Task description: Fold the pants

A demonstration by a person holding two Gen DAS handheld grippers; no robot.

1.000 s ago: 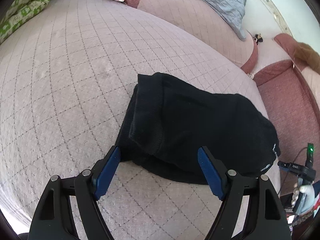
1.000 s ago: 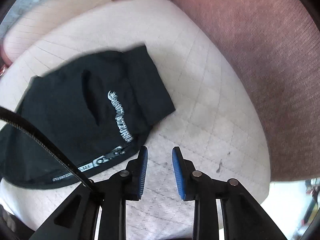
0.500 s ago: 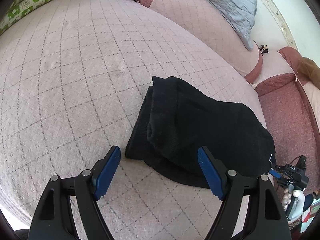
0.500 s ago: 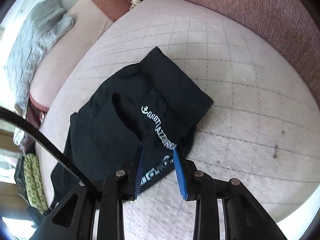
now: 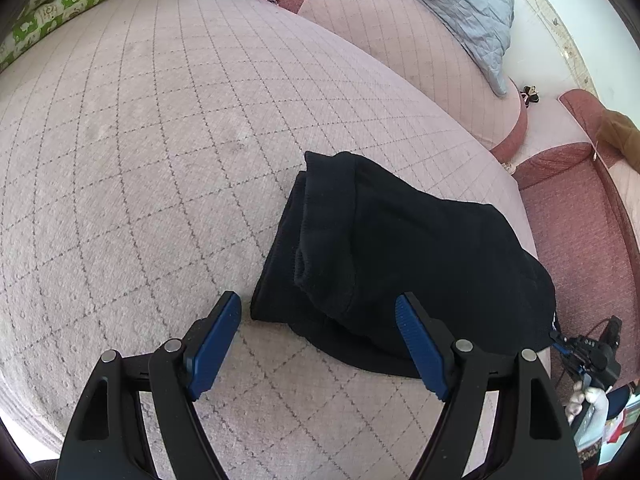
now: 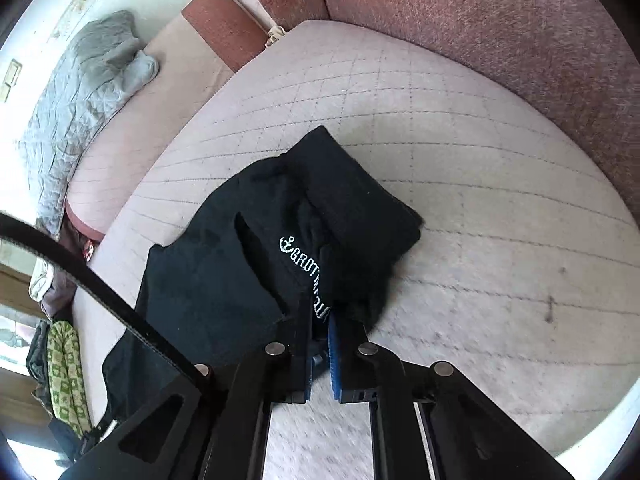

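Note:
The black pants (image 5: 408,252) lie folded in a bundle on the quilted pink cushion (image 5: 160,140). My left gripper (image 5: 320,340) is open and empty, hovering just in front of the bundle's near edge. In the right wrist view the pants (image 6: 248,264) show white lettering near their edge. My right gripper (image 6: 320,320) is shut on the pants' edge by the lettering, with the cloth pinched between the blue pads.
A grey quilted blanket (image 5: 452,8) lies on the back cushion. A green patterned cloth (image 5: 60,4) sits at the far left. The red sofa backrest (image 6: 500,20) rises behind the cushion. The cushion's front edge (image 6: 592,432) is close on the right.
My right gripper moved onto the pants' lettered edge and closed on it. My left gripper pulled back a little from the bundle and stayed open.

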